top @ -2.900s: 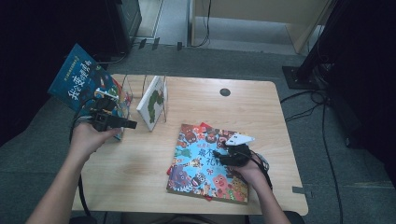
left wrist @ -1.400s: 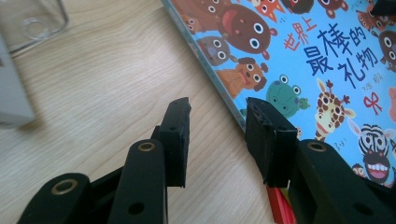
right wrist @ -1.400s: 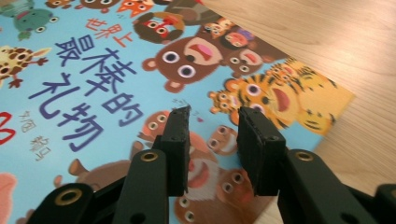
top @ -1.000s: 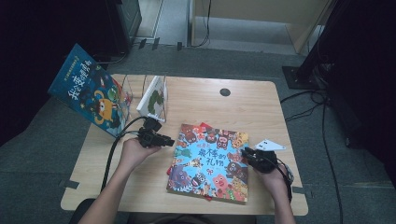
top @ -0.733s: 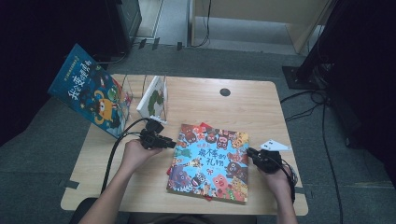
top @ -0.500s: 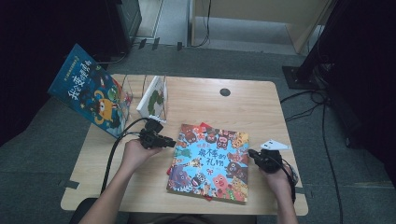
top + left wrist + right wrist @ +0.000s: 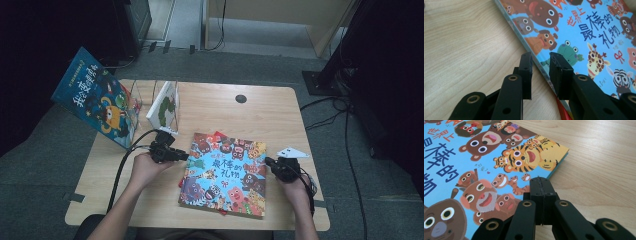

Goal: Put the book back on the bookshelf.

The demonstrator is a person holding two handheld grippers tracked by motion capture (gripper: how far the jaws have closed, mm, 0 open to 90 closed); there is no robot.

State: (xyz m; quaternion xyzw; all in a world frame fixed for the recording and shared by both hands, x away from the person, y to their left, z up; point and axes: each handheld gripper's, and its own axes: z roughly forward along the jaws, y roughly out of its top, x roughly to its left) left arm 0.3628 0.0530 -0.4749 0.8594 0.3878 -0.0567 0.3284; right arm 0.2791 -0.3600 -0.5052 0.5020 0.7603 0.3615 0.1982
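The left gripper [image 7: 540,60] has its fingers [image 7: 526,67] parted, one on each side of the left edge of the picture book [image 7: 594,32]. They have been closing a little, but I see no pressing on the cover yet. The right gripper [image 7: 540,179] has just clenched its fingers flat together at the right edge of the book [image 7: 474,157]; no cover or page shows between them.

A few seconds ago the left hand was up at the wire stand [image 7: 142,95] and the right gripper lay on the cover. Now the left gripper [image 7: 182,156] is at 9 o'clock of the book [image 7: 225,175] and the right gripper [image 7: 269,161] at 3 o'clock. I think they prepare to take the book from both sides, and the right one probably must try again.

The book lies flat at the near middle of the worktop [image 7: 225,110], with something red [image 7: 562,110] under it. At 11 o'clock a white book [image 7: 164,105] stands in the stand, and a blue book [image 7: 97,102] leans at 10 o'clock. A round hole [image 7: 241,98] is at 12 o'clock. Around is grey carpet [image 7: 210,55], with cables [image 7: 345,135] at the right.
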